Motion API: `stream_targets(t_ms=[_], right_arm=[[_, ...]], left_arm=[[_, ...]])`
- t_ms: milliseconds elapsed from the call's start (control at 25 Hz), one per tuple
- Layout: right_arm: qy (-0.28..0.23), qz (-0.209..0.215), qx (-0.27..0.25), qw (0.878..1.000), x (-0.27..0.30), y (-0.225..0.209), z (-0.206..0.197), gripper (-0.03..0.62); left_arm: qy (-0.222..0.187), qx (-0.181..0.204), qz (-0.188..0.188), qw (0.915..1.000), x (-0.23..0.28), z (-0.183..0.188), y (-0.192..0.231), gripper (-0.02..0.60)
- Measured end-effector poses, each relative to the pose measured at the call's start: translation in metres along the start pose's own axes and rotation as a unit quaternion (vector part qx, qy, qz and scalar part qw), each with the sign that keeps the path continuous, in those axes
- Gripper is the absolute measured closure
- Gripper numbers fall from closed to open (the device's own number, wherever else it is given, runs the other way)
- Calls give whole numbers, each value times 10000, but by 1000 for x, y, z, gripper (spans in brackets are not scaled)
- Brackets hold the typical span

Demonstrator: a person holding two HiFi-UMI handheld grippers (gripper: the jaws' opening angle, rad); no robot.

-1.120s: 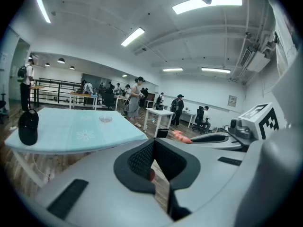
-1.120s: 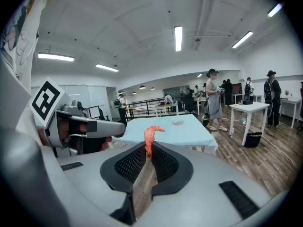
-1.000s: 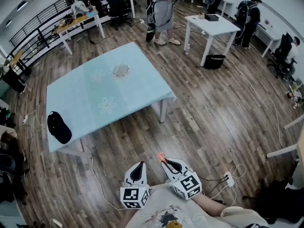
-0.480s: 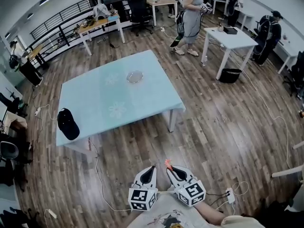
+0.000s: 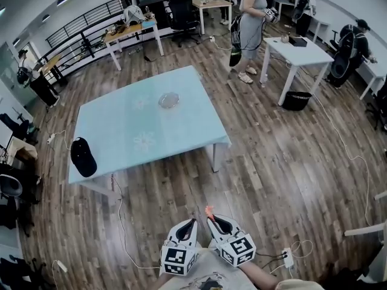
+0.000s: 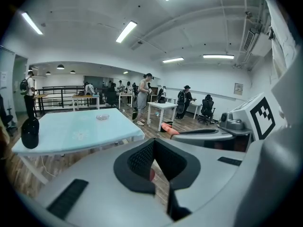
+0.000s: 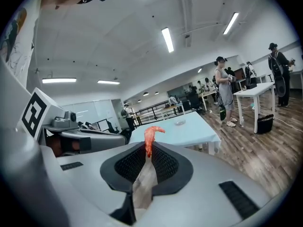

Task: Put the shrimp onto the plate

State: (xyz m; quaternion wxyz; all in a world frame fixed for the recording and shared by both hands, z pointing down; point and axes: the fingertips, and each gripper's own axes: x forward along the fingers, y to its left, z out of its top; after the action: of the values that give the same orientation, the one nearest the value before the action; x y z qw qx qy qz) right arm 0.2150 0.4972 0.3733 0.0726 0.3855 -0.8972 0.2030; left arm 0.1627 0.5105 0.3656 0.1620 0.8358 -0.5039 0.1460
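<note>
My right gripper (image 5: 211,217) is shut on an orange shrimp (image 7: 150,137), whose curled end sticks up past the jaw tips; the shrimp (image 5: 208,211) shows as a small orange spot in the head view. My left gripper (image 5: 191,223) hangs beside it, shut with nothing held. Both are low in the head view, over wooden floor, well short of the table. A small clear glass plate (image 5: 169,99) sits on the light blue table (image 5: 121,144), toward its far side. The plate (image 6: 102,117) also shows in the left gripper view and the plate (image 7: 179,122) in the right gripper view.
A black cap (image 5: 82,156) lies at the table's near left corner. Cables trail across the floor by the table leg (image 5: 215,157), and a power strip (image 5: 287,258) lies at right. A person (image 5: 251,23) stands by a white desk (image 5: 299,49) beyond the table.
The view has shifted toward the table, which now sits nearer the middle of the head view. Both grippers stay low and close together, the shrimp still held in the right one.
</note>
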Motion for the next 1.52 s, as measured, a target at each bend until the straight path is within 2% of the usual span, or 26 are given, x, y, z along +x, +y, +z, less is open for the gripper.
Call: stream_targets(t_ms=[200, 400, 600, 720, 1000, 1200, 1320, 1520], right_arm=[[115, 101, 114, 9998, 19, -11, -1, 537], [271, 83, 156, 9995, 52, -27, 1, 537], [236, -84, -22, 9997, 98, -42, 35, 537], [170, -241, -44, 9996, 125, -50, 55, 537], [1, -419, -202, 9989, 187, -44, 88, 537], [-248, -389, -449, 9979, 230, -28, 103, 537], [-311, -455, -316, 9980, 257, -22, 104, 537], [-187, -587, -326, 9976, 288, -12, 96, 537]], left_arm=[[144, -163, -17, 9998, 18, -6, 11, 574], [218, -390, 59, 9990, 44, -10, 41, 574], [32, -497, -116, 9987, 80, 20, 81, 574], [-89, -436, -299, 9986, 99, 39, 107, 574], [-434, -385, -349, 9977, 115, 77, 176, 574], [-380, -375, -493, 9974, 119, 76, 218, 574], [-519, -314, -420, 9973, 116, 79, 251, 574], [-592, -564, -366, 9960, 112, 70, 290, 574]])
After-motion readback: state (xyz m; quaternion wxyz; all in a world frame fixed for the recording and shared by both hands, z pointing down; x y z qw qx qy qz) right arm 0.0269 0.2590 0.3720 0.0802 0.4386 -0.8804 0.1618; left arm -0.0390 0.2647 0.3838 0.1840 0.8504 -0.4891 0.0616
